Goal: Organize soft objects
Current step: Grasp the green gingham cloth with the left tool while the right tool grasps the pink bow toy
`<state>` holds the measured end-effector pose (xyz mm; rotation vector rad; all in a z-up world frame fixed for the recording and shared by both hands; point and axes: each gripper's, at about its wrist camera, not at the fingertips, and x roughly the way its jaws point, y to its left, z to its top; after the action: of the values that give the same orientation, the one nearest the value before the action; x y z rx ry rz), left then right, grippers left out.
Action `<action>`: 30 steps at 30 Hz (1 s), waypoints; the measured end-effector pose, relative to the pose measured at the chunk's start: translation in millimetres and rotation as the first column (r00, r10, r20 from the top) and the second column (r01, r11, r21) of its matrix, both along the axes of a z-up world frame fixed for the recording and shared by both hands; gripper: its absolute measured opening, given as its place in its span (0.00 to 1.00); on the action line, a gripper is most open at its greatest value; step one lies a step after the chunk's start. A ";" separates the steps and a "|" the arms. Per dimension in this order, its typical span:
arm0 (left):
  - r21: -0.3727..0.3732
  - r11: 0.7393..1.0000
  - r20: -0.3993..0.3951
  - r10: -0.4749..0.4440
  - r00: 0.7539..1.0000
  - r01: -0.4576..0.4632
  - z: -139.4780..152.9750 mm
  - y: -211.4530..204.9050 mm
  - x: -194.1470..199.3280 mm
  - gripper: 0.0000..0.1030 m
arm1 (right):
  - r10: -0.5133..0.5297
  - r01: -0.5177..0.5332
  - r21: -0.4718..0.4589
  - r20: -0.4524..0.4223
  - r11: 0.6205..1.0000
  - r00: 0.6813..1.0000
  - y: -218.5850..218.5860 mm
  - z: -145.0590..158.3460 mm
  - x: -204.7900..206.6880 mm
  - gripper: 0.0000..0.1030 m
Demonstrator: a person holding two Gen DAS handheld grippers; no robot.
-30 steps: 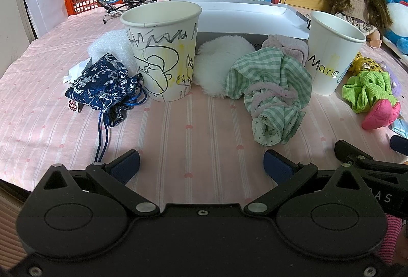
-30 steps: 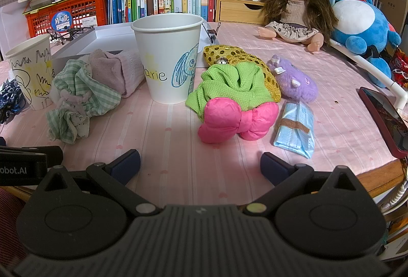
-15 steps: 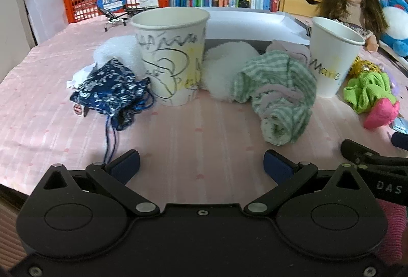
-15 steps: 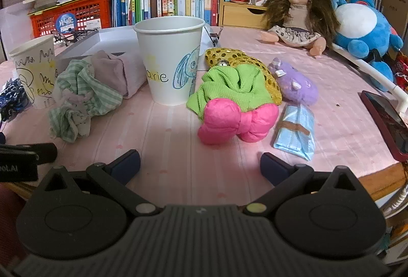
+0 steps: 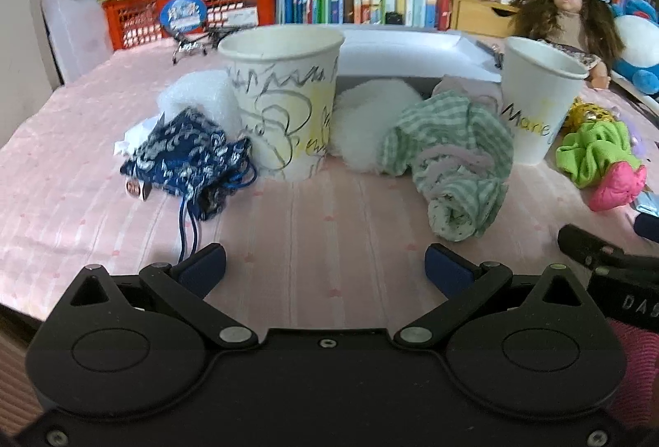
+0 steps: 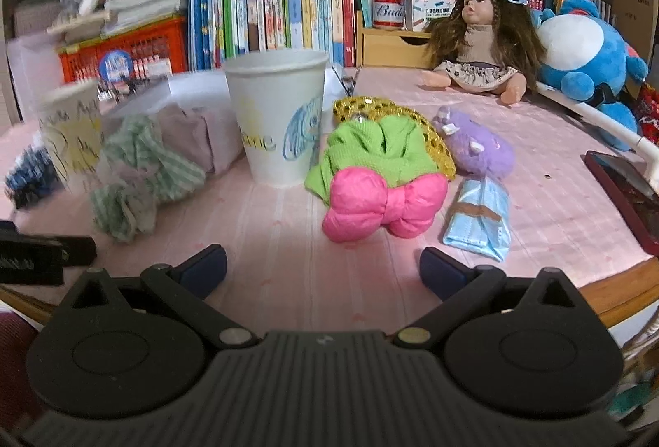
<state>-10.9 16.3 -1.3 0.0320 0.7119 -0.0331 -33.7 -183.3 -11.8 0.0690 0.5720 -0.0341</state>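
Left wrist view: the left gripper (image 5: 325, 268) hangs over the pink tablecloth (image 5: 321, 241) with its jaws spread wide and nothing between them. Ahead stands a scribbled paper cup (image 5: 284, 105); a blue patterned pouch (image 5: 185, 159) touches its left side, half hiding a white foam piece (image 5: 193, 97). A white fluffy pad (image 5: 366, 126) is partly covered by the cup and by a green checked cloth (image 5: 453, 163). The "Marie" cup (image 5: 539, 101) stands right of the cloth.

Right wrist view: the right gripper (image 6: 323, 268) is likewise wide open and empty. A pink bow (image 6: 383, 206) lies against a green scrunchie (image 6: 370, 154), which covers most of a gold sequined piece (image 6: 370, 107). The left edge is blurred, so the checked cloth is hard to make out.
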 end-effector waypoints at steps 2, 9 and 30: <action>0.004 1.000 0.029 -0.012 1.000 0.012 3.1 -1.8 -4.1 0.99 | -0.003 0.002 0.017 0.035 1.000 0.999 -3.2 4.8 -2.9 0.98; -0.071 0.995 0.102 -0.064 0.993 0.072 22.2 -8.4 -8.0 0.85 | 0.032 -0.025 -0.053 0.147 0.998 0.989 -7.2 14.9 -7.4 0.94; -0.147 0.970 0.087 -0.182 0.979 0.193 15.4 -56.3 24.2 0.63 | 0.012 0.002 -0.115 0.123 0.993 0.992 -26.5 11.2 23.7 0.73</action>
<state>13.3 -40.0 14.1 -0.0487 0.6294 -0.2676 -10.0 -209.8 -0.5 -0.0424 0.4456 -0.0577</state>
